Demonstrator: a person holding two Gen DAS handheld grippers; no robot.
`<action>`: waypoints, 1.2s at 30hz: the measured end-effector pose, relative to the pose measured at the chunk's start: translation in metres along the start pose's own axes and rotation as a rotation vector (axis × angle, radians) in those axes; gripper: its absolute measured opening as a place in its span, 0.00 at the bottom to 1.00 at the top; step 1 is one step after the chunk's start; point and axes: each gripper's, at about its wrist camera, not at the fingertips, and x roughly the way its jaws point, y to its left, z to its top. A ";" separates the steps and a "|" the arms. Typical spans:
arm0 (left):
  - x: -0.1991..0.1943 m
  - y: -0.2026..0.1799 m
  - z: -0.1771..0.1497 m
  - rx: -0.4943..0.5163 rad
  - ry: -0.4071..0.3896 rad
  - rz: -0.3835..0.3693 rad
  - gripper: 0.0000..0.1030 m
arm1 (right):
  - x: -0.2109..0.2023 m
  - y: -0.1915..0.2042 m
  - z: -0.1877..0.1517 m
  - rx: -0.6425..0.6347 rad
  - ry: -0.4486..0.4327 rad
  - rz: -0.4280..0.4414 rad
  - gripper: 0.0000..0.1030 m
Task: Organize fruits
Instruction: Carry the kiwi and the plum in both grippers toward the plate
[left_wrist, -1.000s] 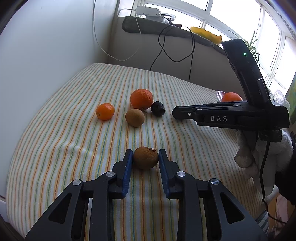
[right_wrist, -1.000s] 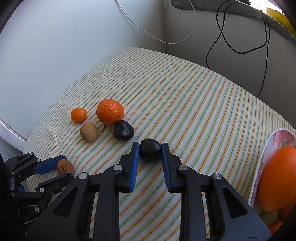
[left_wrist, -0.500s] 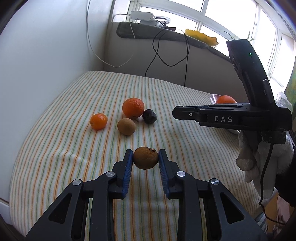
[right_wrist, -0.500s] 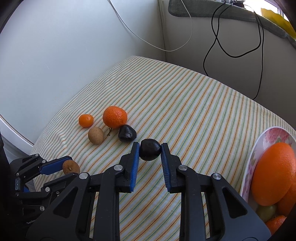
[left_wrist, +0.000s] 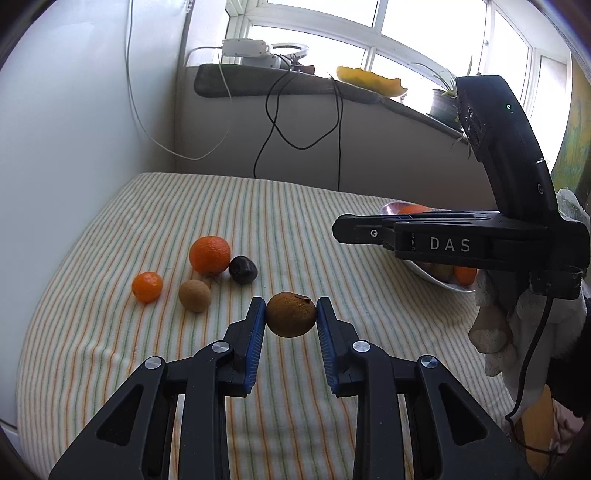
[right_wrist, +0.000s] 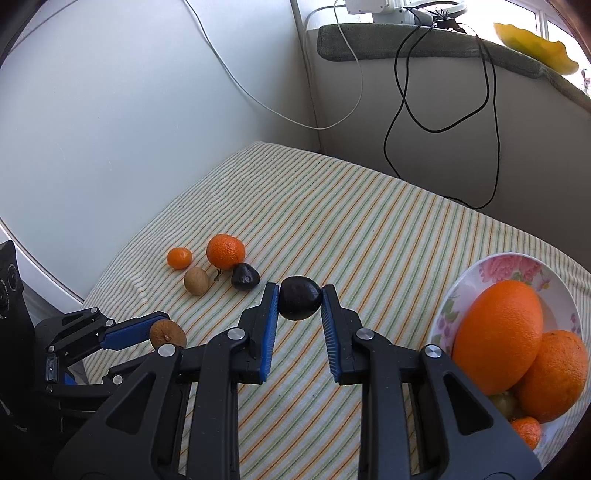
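Left tool grips brown fruit; right tool seemingly a dark plum.

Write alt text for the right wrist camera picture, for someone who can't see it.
The right gripper holds a dark fruit above a striped cloth. To the right is a flowered bowl of oranges; at left, four loose fruits and the left gripper holding a brown fruit.

White walls meet a sunlit window above a cable-draped ledge.
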 end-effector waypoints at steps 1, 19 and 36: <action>0.001 -0.002 0.002 0.004 -0.003 -0.004 0.26 | -0.004 -0.003 0.000 0.005 -0.006 0.000 0.23; 0.018 -0.059 0.029 0.087 -0.024 -0.079 0.26 | -0.050 -0.060 0.001 0.070 -0.099 -0.051 0.23; 0.040 -0.107 0.039 0.146 -0.010 -0.148 0.26 | -0.086 -0.125 -0.007 0.157 -0.140 -0.124 0.23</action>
